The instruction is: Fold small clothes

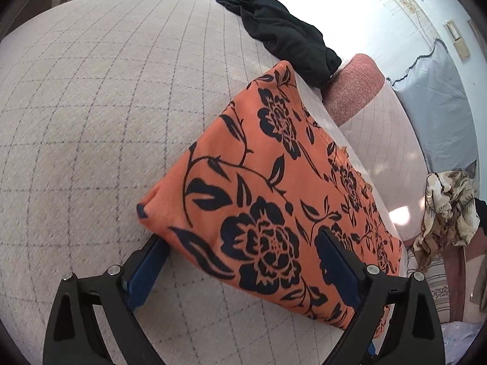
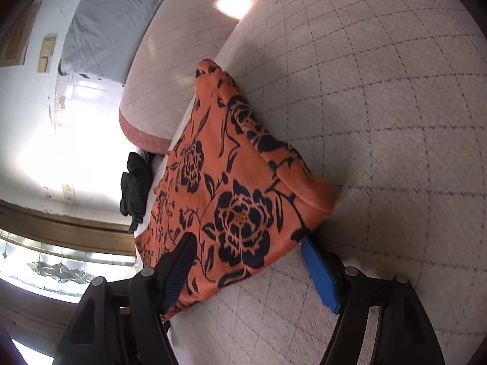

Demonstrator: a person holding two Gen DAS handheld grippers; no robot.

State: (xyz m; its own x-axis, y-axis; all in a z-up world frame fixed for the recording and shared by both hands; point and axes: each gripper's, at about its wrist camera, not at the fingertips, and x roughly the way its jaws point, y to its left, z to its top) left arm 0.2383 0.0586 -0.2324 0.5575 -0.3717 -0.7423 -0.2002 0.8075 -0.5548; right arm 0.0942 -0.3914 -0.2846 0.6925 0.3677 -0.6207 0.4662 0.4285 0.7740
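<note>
An orange garment with a dark flower print (image 1: 268, 188) lies folded on a pale checked bed cover (image 1: 91, 115), near the bed's edge. My left gripper (image 1: 243, 243) is open, its jaws wide apart around the garment's near end: one blue pad under the folded corner, the other over the cloth. In the right wrist view the same garment (image 2: 231, 182) lies between the jaws of my right gripper (image 2: 246, 243), also open, one pad above the cloth and one beside its folded edge.
A black garment (image 1: 283, 33) lies crumpled at the bed's far edge; it also shows in the right wrist view (image 2: 134, 182). A reddish cushion (image 1: 353, 85) and a grey-blue sheet (image 1: 435, 106) lie beyond. A beige patterned cloth (image 1: 447, 206) sits at right.
</note>
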